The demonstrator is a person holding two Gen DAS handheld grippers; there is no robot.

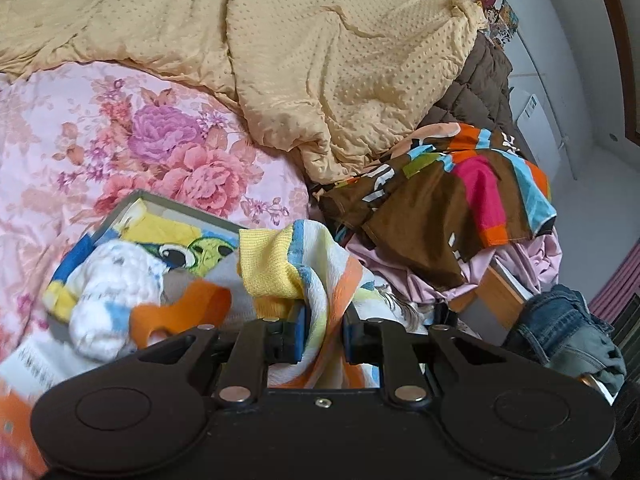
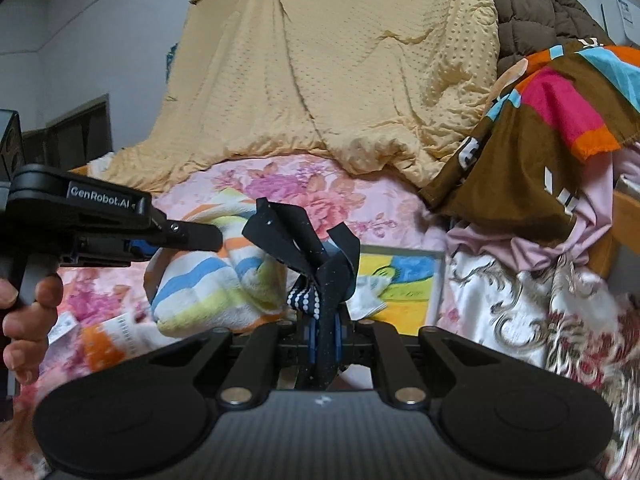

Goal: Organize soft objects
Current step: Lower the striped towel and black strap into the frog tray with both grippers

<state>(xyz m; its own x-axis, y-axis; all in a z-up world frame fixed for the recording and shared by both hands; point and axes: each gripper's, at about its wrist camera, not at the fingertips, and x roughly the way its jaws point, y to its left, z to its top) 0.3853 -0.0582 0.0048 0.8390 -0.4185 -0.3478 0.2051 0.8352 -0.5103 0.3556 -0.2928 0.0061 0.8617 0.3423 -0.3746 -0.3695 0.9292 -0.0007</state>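
My left gripper (image 1: 325, 330) is shut on a striped towel (image 1: 316, 280) with yellow, blue, orange and white bands, held above the bed. The same towel (image 2: 208, 284) shows in the right wrist view, hanging from the left gripper (image 2: 188, 236) at the left. My right gripper (image 2: 325, 340) is shut on a dark navy cloth (image 2: 316, 248) with a white-dotted part, which stands up between the pads. A grey-rimmed box (image 1: 192, 216) with a yellow cartoon print lies on the bed; it also shows in the right wrist view (image 2: 400, 280).
A tan dotted quilt (image 1: 320, 60) is heaped on the floral pink bedsheet (image 1: 120, 140). A brown multicolour cloth (image 1: 460, 200) and pink garments lie at the right. A white plush (image 1: 116, 288) and an orange piece (image 1: 184, 308) sit by the box. Jeans (image 1: 568, 332) lie at far right.
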